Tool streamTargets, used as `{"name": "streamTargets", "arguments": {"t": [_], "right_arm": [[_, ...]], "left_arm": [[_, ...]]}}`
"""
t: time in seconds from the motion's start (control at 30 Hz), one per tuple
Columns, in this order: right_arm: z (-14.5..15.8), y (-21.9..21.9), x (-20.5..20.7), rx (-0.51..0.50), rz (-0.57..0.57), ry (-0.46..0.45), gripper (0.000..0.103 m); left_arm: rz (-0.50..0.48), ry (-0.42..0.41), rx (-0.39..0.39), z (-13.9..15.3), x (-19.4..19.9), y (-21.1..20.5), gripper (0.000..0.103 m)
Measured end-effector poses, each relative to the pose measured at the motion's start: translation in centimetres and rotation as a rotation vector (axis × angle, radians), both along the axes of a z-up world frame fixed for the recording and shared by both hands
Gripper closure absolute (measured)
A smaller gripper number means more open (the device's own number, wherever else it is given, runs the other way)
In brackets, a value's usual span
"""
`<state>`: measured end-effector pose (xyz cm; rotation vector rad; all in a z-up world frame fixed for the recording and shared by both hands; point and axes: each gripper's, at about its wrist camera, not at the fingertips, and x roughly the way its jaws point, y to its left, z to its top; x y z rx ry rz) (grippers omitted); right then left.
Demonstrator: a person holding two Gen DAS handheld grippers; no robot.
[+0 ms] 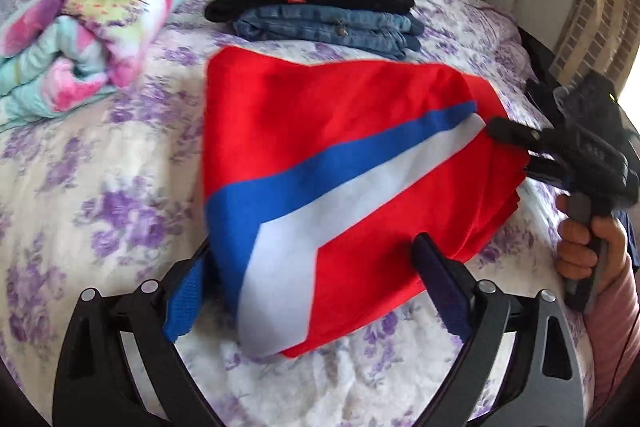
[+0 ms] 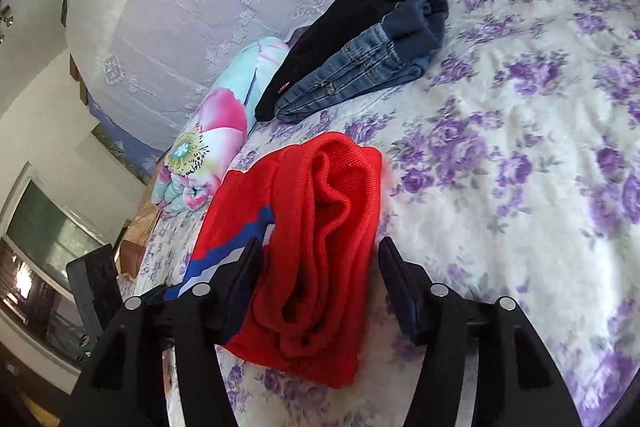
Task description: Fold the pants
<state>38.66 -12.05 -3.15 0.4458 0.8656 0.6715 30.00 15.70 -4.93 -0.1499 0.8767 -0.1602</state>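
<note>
A: While the red pants (image 1: pixel 340 155) lie folded on the floral bedspread (image 1: pixel 100 187), just in front of the stack of folded jeans (image 1: pixel 328 27), both sets of fingers stand clear; left gripper (image 1: pixel 312 291) wide, cloth between the jaws but unpressed.

B: Right gripper (image 2: pixel 320 267) partly spread over the bunched end; pads look off the fabric, nothing held.

A: Risk, as I judge it: a jaw snags the knit on pulling away; top layer drags, fold slides open.

B: Agreed; the thick rolled edge may also spring back; uneven layers, loose stack.
</note>
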Motion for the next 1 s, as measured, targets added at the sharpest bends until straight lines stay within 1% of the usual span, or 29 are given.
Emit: {"name": "streamTargets", "arguments": {"t": [0.03, 0.1, 0.17, 0.2, 0.23, 0.27, 0.3, 0.37, 0.4, 0.43, 0.5, 0.53, 0.57, 0.6, 0.67, 0.73, 0.77, 0.8, 0.83, 0.87, 0.9, 1.0], "right_arm": [[1.3, -0.2, -0.8, -0.025, -0.033, -0.047, 0.042], [3.7, 0.1, -2.0, -0.043, -0.051, -0.153, 0.041], [6.0, 0.8, -3.7, -0.018, -0.020, -0.259, 0.041], [6.7, 1.3, -4.4, -0.005, 0.006, -0.294, 0.041], [6.9, 1.9, -4.8, -0.002, 0.038, -0.309, 0.041], [6.7, 3.0, -4.7, -0.009, 0.080, -0.292, 0.042], [5.7, 3.7, -4.5, -0.019, 0.105, -0.253, 0.042], [2.2, 4.7, -3.3, -0.077, 0.113, -0.083, 0.043], [0.5, 4.8, -2.9, -0.103, 0.097, -0.020, 0.049], [0.2, 4.4, -3.0, -0.077, 0.080, -0.044, 0.051], [1.1, 3.8, -2.8, -0.057, 0.066, -0.010, 0.051], [1.9, 3.4, -3.3, -0.044, 0.040, -0.019, 0.049], [2.4, 3.1, -4.3, -0.047, 0.024, -0.039, 0.041], [2.9, 3.0, -5.4, -0.058, 0.013, -0.065, 0.037], [3.7, 2.9, -8.0, -0.087, 0.002, -0.121, 0.035], [4.4, 2.8, -10.3, -0.119, -0.027, -0.185, 0.029], [4.4, 2.5, -11.8, -0.133, -0.044, -0.221, 0.023], [4.4, 2.5, -12.8, -0.153, -0.066, -0.253, 0.020], [4.5, 2.4, -13.7, -0.181, -0.095, -0.280, 0.019], [4.5, 2.7, -14.6, -0.219, -0.124, -0.300, 0.017], [4.6, 2.7, -15.3, -0.250, -0.140, -0.312, 0.012], [4.2, 3.0, -16.6, -0.317, -0.174, -0.315, 0.008]], "left_arm": [[0.036, -0.036, 0.016, 0.9, -0.4, 0.3, 0.011], [0.100, -0.137, 0.049, 3.2, -2.2, 0.5, 0.011], [0.131, -0.217, 0.061, 4.9, -3.7, 0.2, 0.011], [0.130, -0.239, 0.060, 5.3, -3.8, 0.0, 0.010], [0.122, -0.246, 0.063, 5.4, -3.8, -0.4, 0.010], [0.101, -0.233, 0.069, 5.0, -3.7, -0.8, 0.009], [0.080, -0.205, 0.076, 4.2, -3.1, -1.3, 0.009], [0.040, -0.080, 0.090, 1.4, -1.5, -1.8, 0.009], [0.028, 0.001, 0.110, -0.3, -0.5, -2.0, 0.005], [0.031, 0.031, 0.116, -1.4, -0.1, -2.0, 0.004], [0.045, 0.025, 0.075, -0.3, -0.4, -1.3, 0.004], [0.064, 0.012, 0.071, 0.3, -0.8, -1.1, 0.004], [0.091, -0.006, 0.086, 0.6, -1.3, -0.9, 0.004], [0.105, -0.019, 0.110, 1.1, -1.8, -1.0, 0.005], [0.115, -0.039, 0.141, 1.9, -2.7, -1.4, 0.005], [0.128, -0.064, 0.144, 2.9, -3.8, -1.9, 0.005], [0.133, -0.077, 0.142, 3.3, -4.5, -2.0, 0.005], [0.138, -0.084, 0.143, 3.6, -5.1, -2.2, 0.005], [0.146, -0.090, 0.147, 3.7, -5.7, -2.0, 0.005], [0.156, -0.097, 0.154, 3.9, -6.4, -2.1, 0.005], [0.164, -0.102, 0.158, 3.9, -7.1, -2.2, 0.005], [0.189, -0.104, 0.170, 3.7, -8.9, -2.5, 0.005]]}}
